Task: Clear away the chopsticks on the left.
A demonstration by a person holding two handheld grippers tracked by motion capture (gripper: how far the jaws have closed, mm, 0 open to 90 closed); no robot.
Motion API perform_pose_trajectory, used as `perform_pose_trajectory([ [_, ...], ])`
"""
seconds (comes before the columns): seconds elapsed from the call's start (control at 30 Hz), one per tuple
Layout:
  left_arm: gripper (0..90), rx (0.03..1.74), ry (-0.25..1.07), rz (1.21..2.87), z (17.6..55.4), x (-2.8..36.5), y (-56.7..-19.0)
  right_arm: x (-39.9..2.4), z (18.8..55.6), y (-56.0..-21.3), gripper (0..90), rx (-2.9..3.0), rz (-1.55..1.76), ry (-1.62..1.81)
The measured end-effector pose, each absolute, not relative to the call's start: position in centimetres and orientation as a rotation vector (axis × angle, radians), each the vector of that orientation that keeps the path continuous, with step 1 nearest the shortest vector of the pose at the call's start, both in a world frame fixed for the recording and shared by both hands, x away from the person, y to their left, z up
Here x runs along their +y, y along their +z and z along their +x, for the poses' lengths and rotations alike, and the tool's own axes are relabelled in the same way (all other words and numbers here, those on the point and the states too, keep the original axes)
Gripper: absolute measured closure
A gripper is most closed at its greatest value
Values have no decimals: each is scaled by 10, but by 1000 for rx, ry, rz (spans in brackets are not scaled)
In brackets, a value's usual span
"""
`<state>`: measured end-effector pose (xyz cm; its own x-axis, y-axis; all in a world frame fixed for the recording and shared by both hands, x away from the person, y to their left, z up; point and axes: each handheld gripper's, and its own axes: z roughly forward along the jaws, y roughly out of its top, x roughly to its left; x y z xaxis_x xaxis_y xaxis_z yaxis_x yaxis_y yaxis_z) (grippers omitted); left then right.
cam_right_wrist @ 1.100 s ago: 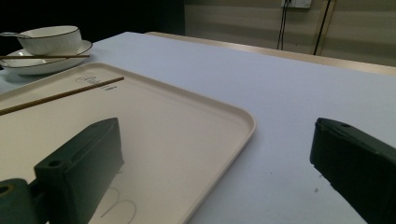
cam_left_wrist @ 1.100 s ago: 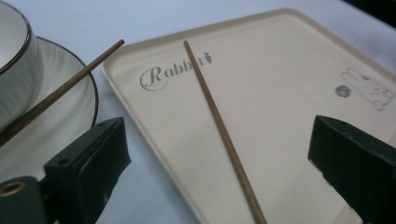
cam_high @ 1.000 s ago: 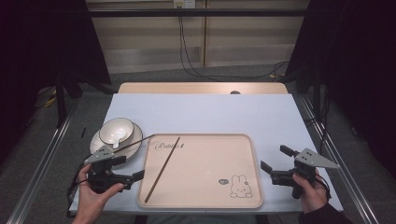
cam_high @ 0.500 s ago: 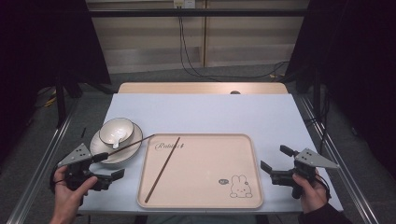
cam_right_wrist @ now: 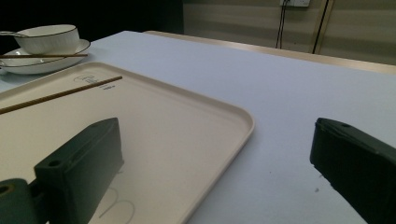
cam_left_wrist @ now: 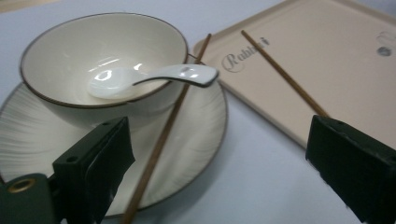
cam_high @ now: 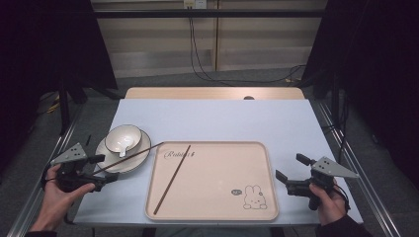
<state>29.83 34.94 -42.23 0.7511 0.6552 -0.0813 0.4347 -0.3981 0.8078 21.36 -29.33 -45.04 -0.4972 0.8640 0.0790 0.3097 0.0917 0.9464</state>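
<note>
A beige tray [cam_high: 217,173] lies near the table's front edge, and one brown chopstick [cam_high: 172,179] rests aslant on its left part. A second chopstick [cam_high: 129,156] lies across a white plate [cam_high: 141,153], its tip reaching the tray's corner. On the plate stands a white bowl [cam_high: 123,136] with a white spoon [cam_high: 122,148] in it. My left gripper [cam_high: 104,168] is open at the plate's near-left rim, jaws either side of that chopstick [cam_left_wrist: 161,140] without touching it. To the tray's right, my right gripper [cam_high: 289,165] is open and holds nothing.
The pale blue table [cam_high: 212,123] is bare behind the tray. A wooden strip [cam_high: 212,93] runs along its far edge. Metal rails [cam_high: 341,148] flank both sides, and cables [cam_high: 197,59] hang at the back wall. Bare tabletop lies between the right gripper [cam_right_wrist: 217,140] and the tray [cam_right_wrist: 163,121].
My left gripper has moved left, from the tray's left edge to the plate's near-left side. The right gripper and the objects have stayed still.
</note>
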Motion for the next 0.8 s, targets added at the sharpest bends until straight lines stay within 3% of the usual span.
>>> perform_pose_trajectory([
  [0.43, 141, 862, 355, 2177, 327, 350, -439, -293, 214, -450, 22, 1865, 1150, 1412],
  [0.63, 371, 842, 319, 2256, 333, 350, -442, -293, 213, -450, 22, 1866, 1147, 1412],
  [0.7, 391, 855, 300, 2266, 335, 349, -445, -293, 214, -450, 22, 1864, 1150, 1410],
  [0.8, 500, 845, 299, 2291, 337, 350, -448, -293, 213, -451, 22, 1865, 1150, 1411],
])
